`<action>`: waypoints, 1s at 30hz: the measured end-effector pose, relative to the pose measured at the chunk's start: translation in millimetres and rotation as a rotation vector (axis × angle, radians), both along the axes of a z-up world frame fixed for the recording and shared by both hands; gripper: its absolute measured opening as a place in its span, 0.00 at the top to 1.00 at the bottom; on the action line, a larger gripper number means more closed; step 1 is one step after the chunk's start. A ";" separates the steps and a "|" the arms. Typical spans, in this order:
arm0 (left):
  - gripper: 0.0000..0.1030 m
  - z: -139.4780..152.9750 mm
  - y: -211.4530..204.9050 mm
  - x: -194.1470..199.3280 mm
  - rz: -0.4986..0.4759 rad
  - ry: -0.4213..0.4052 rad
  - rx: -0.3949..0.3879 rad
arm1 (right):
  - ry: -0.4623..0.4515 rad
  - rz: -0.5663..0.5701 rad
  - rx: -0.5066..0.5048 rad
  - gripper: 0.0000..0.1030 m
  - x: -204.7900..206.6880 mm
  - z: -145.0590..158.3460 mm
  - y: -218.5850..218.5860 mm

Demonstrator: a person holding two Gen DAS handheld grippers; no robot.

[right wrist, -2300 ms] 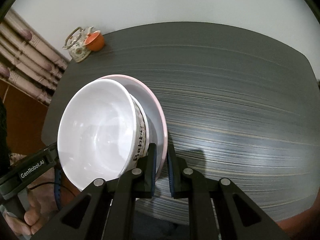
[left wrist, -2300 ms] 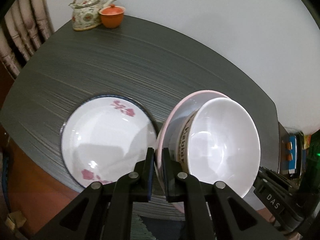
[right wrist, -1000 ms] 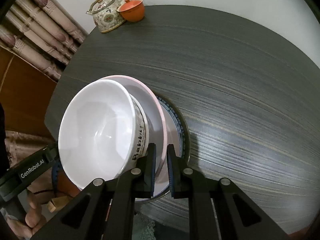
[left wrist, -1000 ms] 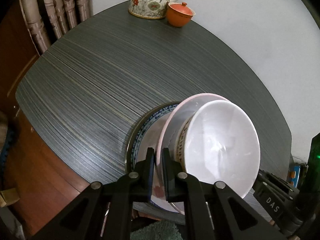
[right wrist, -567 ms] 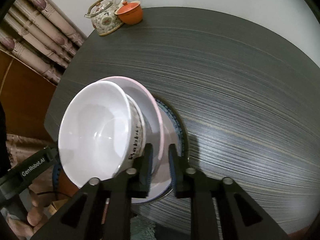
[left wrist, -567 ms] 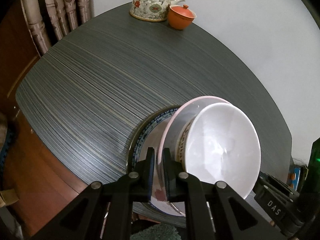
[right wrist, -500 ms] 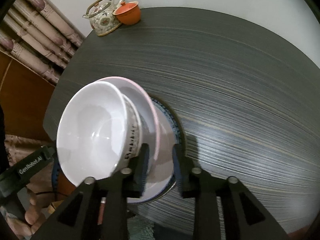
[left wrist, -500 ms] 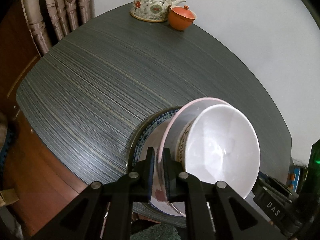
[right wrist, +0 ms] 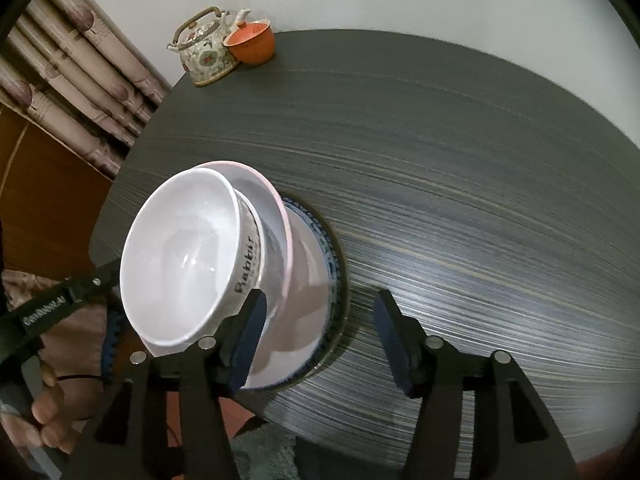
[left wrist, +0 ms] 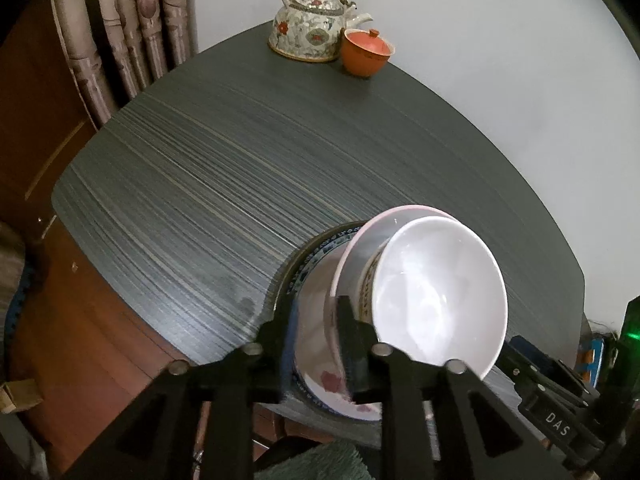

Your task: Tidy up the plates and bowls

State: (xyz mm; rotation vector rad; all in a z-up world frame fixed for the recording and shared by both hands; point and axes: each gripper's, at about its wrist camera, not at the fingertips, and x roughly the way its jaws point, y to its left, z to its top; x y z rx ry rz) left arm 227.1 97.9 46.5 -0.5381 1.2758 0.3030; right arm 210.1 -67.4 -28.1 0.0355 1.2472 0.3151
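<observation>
A white bowl (left wrist: 436,300) (right wrist: 188,256) marked "Rabbit" sits in a pink-rimmed plate (left wrist: 360,248) (right wrist: 280,204). Both rest on a blue-rimmed flowered plate (left wrist: 316,248) (right wrist: 332,264) at the near edge of the dark table (left wrist: 240,160). My left gripper (left wrist: 318,320) is a little open, and the pink rim runs loose through the narrow gap, close to the right finger. My right gripper (right wrist: 320,328) is wide open on the other side of the stack. Its left finger (right wrist: 248,328) is by the bowl's wall, and the pink rim lies inside the gap untouched.
A flowered teapot (left wrist: 316,28) (right wrist: 204,56) and an orange lidded cup (left wrist: 366,52) (right wrist: 252,44) stand at the far table edge by the wall. A curtain (left wrist: 132,40) hangs on the left. A hand (right wrist: 44,408) holds the left gripper below the table's rim.
The pink plate with the bowl came down onto the blue-rimmed plate. Both grippers then let go of the pink rim: the right spread wide, the left parted slightly.
</observation>
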 end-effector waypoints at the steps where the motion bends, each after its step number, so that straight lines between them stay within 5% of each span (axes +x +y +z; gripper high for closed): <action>1: 0.70 2.8 0.8 -2.3 0.001 -0.002 0.011 | -0.007 0.003 -0.003 0.45 -0.3 0.7 1.0; 12: 0.53 19.0 -15.1 -33.8 -0.009 -0.008 0.063 | -0.070 0.028 -0.013 0.27 -31.2 8.6 -0.6; 22: 0.49 30.3 -70.3 -40.0 -0.126 -0.039 0.140 | -0.201 0.037 -0.045 0.14 -63.7 20.3 -2.4; 30: 0.43 28.3 -86.3 -41.9 -0.121 -0.032 0.172 | -0.250 0.038 -0.040 0.05 -83.9 26.4 -7.8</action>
